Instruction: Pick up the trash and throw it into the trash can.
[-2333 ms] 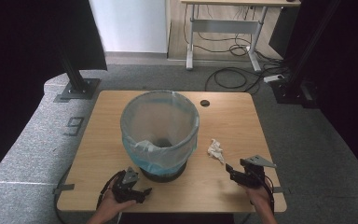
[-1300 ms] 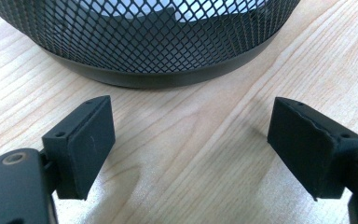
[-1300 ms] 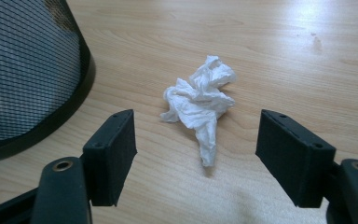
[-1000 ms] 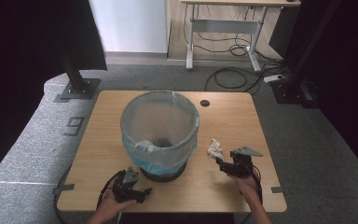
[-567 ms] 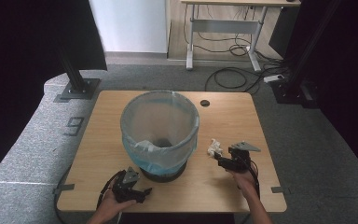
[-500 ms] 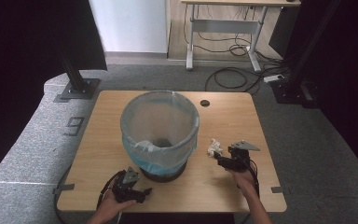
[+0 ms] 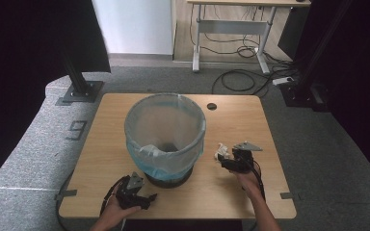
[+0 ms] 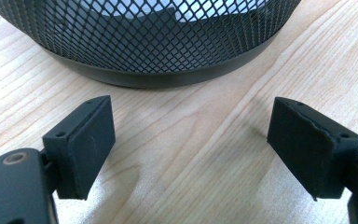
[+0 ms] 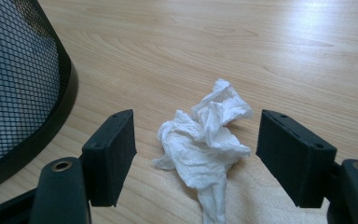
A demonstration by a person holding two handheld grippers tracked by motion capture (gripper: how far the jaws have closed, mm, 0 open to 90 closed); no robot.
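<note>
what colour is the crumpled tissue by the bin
White; the tissue shows best in the right gripper view, lying on the table between the open jaws.

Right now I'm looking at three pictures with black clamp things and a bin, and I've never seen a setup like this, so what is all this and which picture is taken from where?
A person sits at a wooden table and holds a hand tool in each hand. Each tool is a gripper with two black jaws.

The wide picture comes from a camera above the table. In it the left gripper lies near the front edge, and the right gripper is beside a mesh bin lined with a bag.

The other two pictures come from small cameras riding on the grippers, looking along their jaws. The left gripper's camera sees its open jaws, bare wood between them, and the bin's base ahead. The right gripper's camera sees its open jaws either side of a crumpled tissue on the table.

Nothing is held yet. The right gripper looks ready to close on the tissue.
</note>
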